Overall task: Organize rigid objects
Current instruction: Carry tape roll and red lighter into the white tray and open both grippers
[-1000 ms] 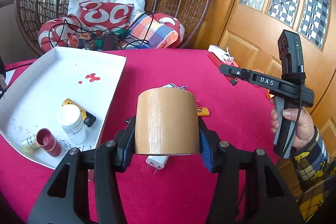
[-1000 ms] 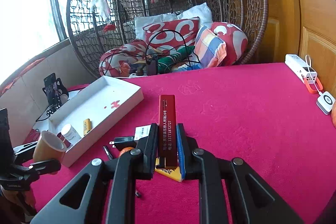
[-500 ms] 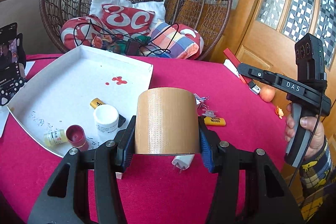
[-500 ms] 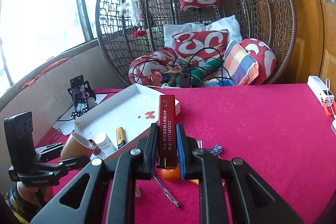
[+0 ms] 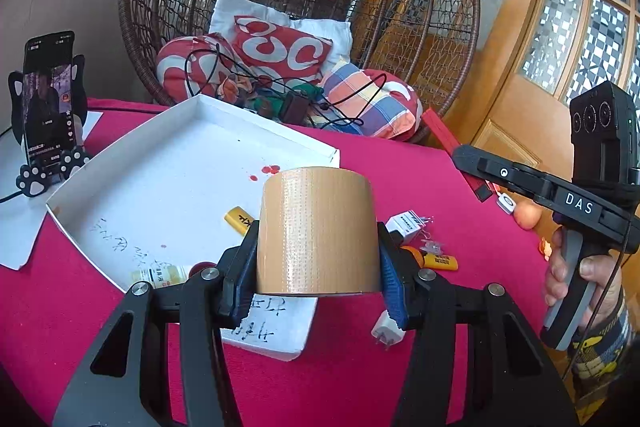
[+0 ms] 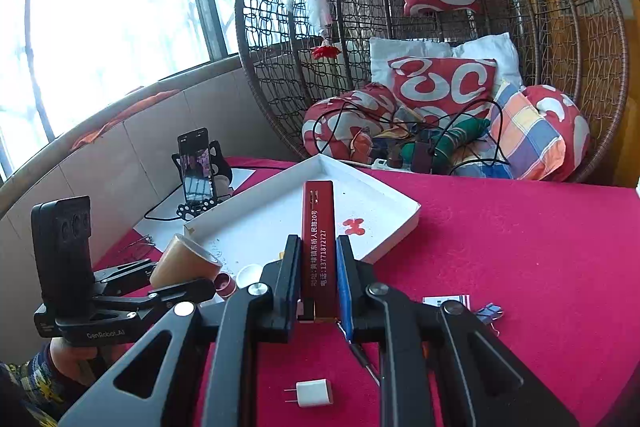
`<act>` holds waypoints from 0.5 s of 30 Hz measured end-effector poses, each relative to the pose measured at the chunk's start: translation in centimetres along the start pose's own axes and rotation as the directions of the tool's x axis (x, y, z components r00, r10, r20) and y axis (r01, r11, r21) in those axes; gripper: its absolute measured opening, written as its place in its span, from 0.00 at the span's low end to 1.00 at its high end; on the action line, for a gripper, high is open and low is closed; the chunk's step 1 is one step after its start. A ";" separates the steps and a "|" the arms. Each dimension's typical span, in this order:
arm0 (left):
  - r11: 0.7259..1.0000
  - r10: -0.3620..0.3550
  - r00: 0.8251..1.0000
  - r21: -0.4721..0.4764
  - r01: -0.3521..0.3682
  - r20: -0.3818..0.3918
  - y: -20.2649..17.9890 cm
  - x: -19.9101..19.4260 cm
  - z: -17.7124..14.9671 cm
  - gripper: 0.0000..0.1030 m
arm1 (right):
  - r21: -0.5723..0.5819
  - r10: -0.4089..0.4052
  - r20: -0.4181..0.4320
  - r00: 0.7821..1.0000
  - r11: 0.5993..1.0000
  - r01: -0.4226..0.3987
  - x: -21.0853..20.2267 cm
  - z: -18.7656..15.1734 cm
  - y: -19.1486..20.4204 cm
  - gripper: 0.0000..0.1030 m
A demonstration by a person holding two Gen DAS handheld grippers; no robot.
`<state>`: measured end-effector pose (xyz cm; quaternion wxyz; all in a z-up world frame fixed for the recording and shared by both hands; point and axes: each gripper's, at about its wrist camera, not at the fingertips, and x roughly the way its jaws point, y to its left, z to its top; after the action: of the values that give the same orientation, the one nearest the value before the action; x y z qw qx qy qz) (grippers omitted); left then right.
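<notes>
So there's a table with a magenta cloth (image 6: 520, 247) taking up most of the room, with a wicker egg chair (image 6: 440, 27) full of cushions behind it. A shallow white tray (image 5: 120, 187) sits on the cloth, holding a yellow lighter (image 5: 239, 220), a small labelled bottle (image 5: 160, 273) and a red-capped jar that's mostly hidden.

The left gripper (image 5: 318, 259) is clamped on a wide roll of tan tape (image 5: 318, 231), jaws spread about as far as the roll is wide, pads pressed to both sides, held up over the tray's near corner. The right gripper (image 6: 319, 267) is squeezed nearly closed around a slim dark-red box (image 6: 319, 235) with white printed characters, standing on end and poking out past the fingertips, with the tray behind it.

Loose stuff on the cloth: a white plug adapter (image 6: 312, 392) near the right gripper, a pen partly hidden under it, a blue binder clip (image 6: 491, 311), an orange lighter (image 5: 440, 261). A phone on a cat-paw stand (image 5: 48, 107) sits off past the tray.
</notes>
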<state>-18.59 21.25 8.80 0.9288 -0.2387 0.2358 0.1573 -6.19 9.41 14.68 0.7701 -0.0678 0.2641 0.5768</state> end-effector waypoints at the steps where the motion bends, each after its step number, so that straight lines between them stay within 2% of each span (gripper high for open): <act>1: 1.000 0.013 1.000 -0.002 -0.013 0.001 0.4 0.2 0.3 0.51 | 0.005 0.016 -0.008 1.000 1.000 -0.016 0.6 0.2 0.2 0.15; 4: 0.998 0.047 0.999 -0.029 -0.047 0.001 1.7 0.8 1.3 0.51 | 0.010 0.051 -0.032 0.998 0.999 -0.051 2.3 0.7 0.9 0.15; 8: 0.990 0.065 0.998 -0.125 -0.065 -0.003 4.1 1.8 1.7 0.51 | 0.016 0.088 -0.078 0.993 0.996 -0.087 5.4 0.6 2.1 0.15; 15: 0.973 0.155 0.987 -0.169 -0.158 -0.029 7.3 4.3 2.9 0.51 | 0.026 0.086 -0.155 0.984 0.996 -0.083 11.1 0.2 3.5 0.15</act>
<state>-16.88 29.61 6.13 0.8878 -0.2992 0.2470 0.2476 -7.16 20.08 10.19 0.7225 -0.0939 0.3316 0.5993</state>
